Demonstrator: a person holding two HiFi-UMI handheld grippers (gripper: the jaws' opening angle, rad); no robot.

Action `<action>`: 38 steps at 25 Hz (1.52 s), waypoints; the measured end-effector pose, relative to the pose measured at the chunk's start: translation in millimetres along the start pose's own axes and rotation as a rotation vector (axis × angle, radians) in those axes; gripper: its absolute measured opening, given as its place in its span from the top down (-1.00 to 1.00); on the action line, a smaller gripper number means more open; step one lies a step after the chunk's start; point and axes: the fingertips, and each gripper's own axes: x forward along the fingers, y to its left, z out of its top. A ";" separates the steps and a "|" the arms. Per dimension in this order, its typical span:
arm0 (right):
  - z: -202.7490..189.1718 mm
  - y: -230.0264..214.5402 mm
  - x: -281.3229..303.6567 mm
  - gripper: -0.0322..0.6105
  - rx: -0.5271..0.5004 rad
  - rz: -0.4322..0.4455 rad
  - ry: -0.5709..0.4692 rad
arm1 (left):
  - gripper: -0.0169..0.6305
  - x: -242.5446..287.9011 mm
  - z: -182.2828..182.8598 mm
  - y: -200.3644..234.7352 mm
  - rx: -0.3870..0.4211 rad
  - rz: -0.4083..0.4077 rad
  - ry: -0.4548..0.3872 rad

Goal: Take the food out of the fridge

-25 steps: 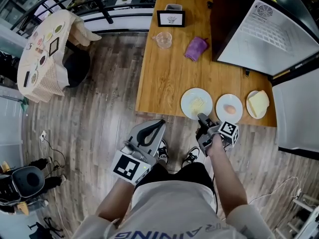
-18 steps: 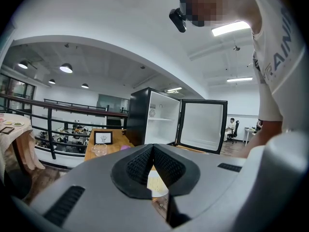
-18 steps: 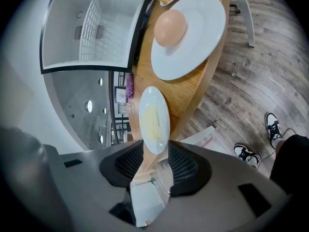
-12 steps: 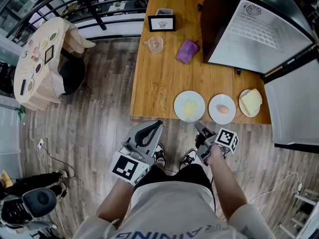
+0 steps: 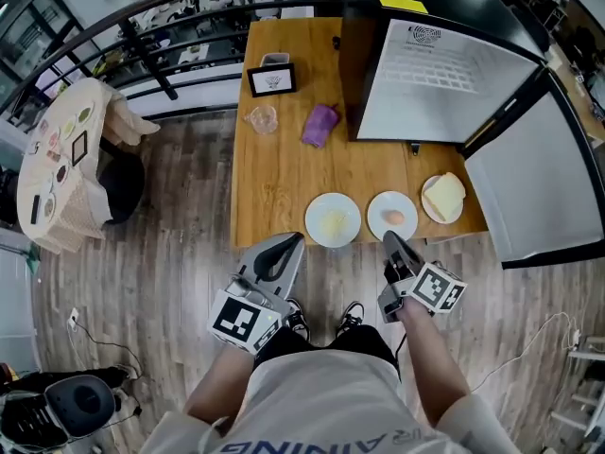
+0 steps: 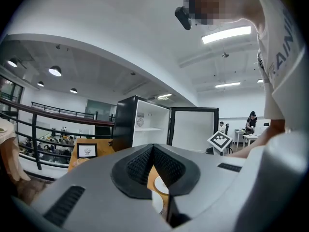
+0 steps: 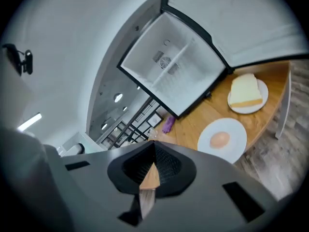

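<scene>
3 foods out on plates (image 5: 380, 225) along near edge of table (image 5: 284, 159): yellow shreds (image 5: 333, 221), egg (image 5: 396, 218), bread slice (image 5: 444, 195). Fridge (image 5: 444, 74) at back of table, door open, white inside. L gripper (image 5: 294, 238) jaws together, nothing btwn, just off table edge. R gripper (image 5: 388, 238) jaws just closed, nothing btwn, tip by egg plate.

The right gripper (image 5: 389, 240) has pulled back from the plate of pale yellow food (image 5: 316, 208), seemingly off its near rim, and now sits before the egg plate (image 5: 380, 206). It has rolled over. Its jaws have just been closing and now meet on nothing.
</scene>
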 end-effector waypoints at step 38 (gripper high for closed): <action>119.5 145.3 -115.9 0.84 -0.606 0.052 -0.330 | 0.92 22.8 88.0 -53.5 0.140 -0.171 -0.144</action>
